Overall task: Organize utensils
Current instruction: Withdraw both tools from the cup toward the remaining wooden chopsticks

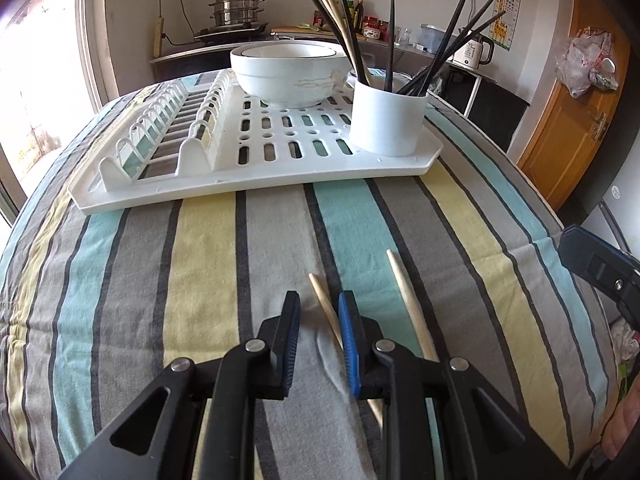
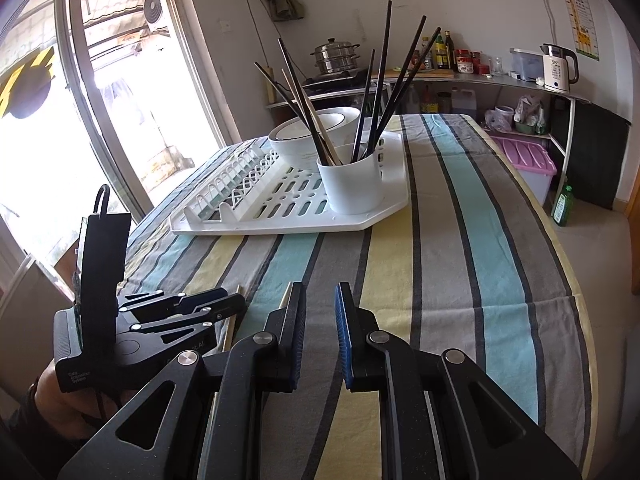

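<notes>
Wooden chopsticks, two of them, lie loose on the striped cloth of the desk (image 1: 200,248): one chopstick (image 1: 322,300) runs up between the fingers of the left tongs (image 1: 319,320), the second chopstick (image 1: 408,304) lies just beside them at 3 o'clock. The left tongs stand narrowly parted, low over the cloth; the blue pad (image 1: 348,344) sits close against the nearer stick, and whether it touches cannot be told. The right tongs (image 2: 320,312) are also narrowly parted, with nothing between the pads, hovering over the cloth near the left pair, which sits at their 9 o'clock. At 12 o'clock from both, well apart, a white drying rack (image 1: 280,168) rests on the cloth. At its right front corner stands a white cup (image 1: 386,120), holding black chopsticks (image 1: 452,48) and pale wooden ones (image 1: 332,4), all leaning upright. Stacked white bowls (image 1: 290,70) sit on the rack behind the cup, at 11 o'clock.
</notes>
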### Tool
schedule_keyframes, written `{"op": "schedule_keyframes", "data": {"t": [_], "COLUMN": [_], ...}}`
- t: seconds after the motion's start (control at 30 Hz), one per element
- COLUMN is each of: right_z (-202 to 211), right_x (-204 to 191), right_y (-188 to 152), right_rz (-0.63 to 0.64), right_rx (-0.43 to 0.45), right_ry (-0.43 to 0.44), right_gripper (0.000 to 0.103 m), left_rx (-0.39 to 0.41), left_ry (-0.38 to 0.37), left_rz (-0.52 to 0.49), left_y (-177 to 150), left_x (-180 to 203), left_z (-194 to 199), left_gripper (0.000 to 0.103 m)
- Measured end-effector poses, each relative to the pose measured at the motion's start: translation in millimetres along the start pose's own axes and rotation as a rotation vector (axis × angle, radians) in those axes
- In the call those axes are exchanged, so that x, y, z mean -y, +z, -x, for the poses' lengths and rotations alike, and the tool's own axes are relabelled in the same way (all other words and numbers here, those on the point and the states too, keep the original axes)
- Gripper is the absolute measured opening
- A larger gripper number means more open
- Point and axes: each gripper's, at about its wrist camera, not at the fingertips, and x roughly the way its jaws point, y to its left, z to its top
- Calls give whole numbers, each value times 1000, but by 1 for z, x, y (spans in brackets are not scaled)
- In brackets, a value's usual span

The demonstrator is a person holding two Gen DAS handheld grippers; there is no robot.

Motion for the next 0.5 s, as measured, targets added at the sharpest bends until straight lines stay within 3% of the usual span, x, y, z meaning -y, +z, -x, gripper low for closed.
{"op": "schedule_keyframes", "data": {"t": [0.13, 0.5], "right_z": [-15, -72], "right_x": [-10, -40], "right_y": [0, -3], "right_rz": [29, 166], "right_rx": [-43, -198], "right_ry": [6, 36], "right_gripper": [15, 15], "left_rx": [2, -29], "left_ry": [28, -80], "left_rz": [20, 128], "left_y": [-3, -14], "left_x": [-18, -37], "left_z": [3, 15], "left_gripper": [23, 22]}}
